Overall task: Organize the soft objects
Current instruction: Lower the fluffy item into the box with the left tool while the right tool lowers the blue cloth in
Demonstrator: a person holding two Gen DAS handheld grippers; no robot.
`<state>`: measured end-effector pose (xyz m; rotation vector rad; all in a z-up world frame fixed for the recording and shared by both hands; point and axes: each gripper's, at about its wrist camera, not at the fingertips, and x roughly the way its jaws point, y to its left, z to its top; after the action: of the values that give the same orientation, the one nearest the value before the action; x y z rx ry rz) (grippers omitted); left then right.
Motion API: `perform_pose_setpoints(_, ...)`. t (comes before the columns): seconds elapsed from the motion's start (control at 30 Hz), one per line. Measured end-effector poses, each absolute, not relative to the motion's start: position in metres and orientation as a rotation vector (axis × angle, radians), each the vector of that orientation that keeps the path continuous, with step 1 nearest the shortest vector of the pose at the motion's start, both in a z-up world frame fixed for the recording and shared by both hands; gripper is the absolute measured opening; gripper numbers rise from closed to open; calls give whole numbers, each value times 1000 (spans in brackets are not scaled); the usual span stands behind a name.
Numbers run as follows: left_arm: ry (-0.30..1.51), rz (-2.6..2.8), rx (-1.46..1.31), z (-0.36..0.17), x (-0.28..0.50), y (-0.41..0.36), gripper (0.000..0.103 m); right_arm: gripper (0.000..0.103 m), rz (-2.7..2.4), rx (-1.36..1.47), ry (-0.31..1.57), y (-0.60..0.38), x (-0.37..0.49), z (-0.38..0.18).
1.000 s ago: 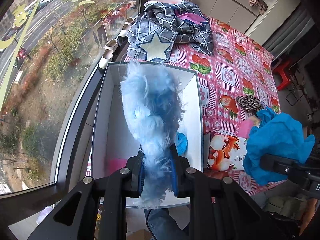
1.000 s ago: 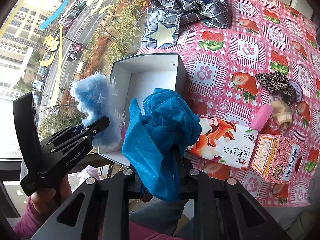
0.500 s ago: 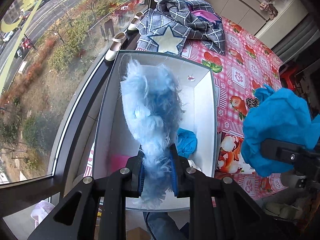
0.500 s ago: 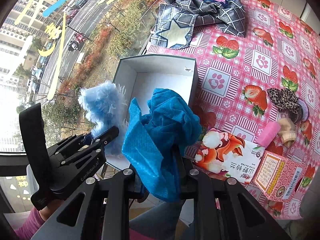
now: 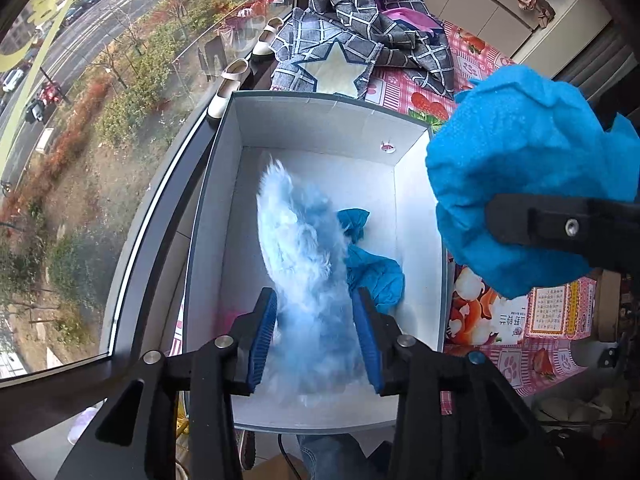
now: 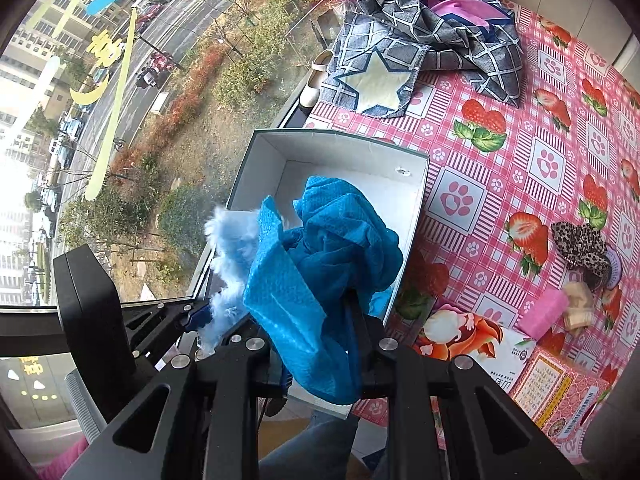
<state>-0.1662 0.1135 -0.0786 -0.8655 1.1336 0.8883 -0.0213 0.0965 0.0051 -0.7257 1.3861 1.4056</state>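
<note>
The left claw (image 5: 314,336) has its blue pads (image 5: 262,332) spread apart, and the fluffy light-blue piece (image 5: 304,264) sits loosely between them, blurred, inside the white box (image 5: 324,124). I cannot tell if the pads touch the fluff. Beside the fluff, on the box floor, lies a crumpled blue cloth (image 5: 374,272), and a bit of pink shows in the near left corner.

The right claw (image 6: 316,344) is closed on a bunched blue towel (image 6: 320,264) and holds it above the near right side of the box (image 6: 340,140).

The box stands at the window edge of the counter (image 6: 532,168), which has a pink strawberry covering. Behind the box lies a grey checked cloth with a star (image 6: 404,52). To the right of the box are a tissue pack (image 6: 480,344), a pink carton (image 6: 560,396) and a leopard scrunchie (image 6: 580,244).
</note>
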Motion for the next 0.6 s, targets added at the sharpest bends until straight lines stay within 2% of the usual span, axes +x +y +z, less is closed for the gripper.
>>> perform_pose_setpoints(0.07,1125,893,-870,-78,-168,114,70,22,1414,-732,1388,101,-23,5)
perform_pose_setpoints(0.13,1114,895,-870,-76,-168,115,81,22,1422,-737,1390,104,-25,4)
perform_pose_setpoints(0.23,1114,901,-863,-75,-168,114,84,26,1425,-737,1402,106,-25,3)
perform_pose_setpoints(0.27,1111,903,-862,-75,-168,114,88,41,1421,-737,1402,106,-24,3)
perform_pose_setpoints(0.3,1107,904,-862,-75,-168,114,91,62,1417,-731,1400,106,-23,3)
perform_pose_setpoints(0.33,1105,908,-862,-75,-168,114,98,70,1416,-717,1394,104,-21,4)
perform_pose_setpoints(0.37,1102,911,-864,-75,-168,114,103,74,1417,-702,1387,103,-19,6)
perform_pose_setpoints(0.47,1101,913,-874,-76,-167,116,103,75,1414,-693,1394,102,-14,8)
perform_pose_setpoints(0.53,1096,900,-883,-76,-166,116,103,85,1403,-685,1412,100,-10,7)
perform_pose_setpoints(0.57,1096,893,-884,-75,-165,115,103,94,1395,-675,1418,98,-7,6)
perform_pose_setpoints(0.6,1096,885,-885,-75,-164,115,103,97,1390,-661,1423,95,-5,7)
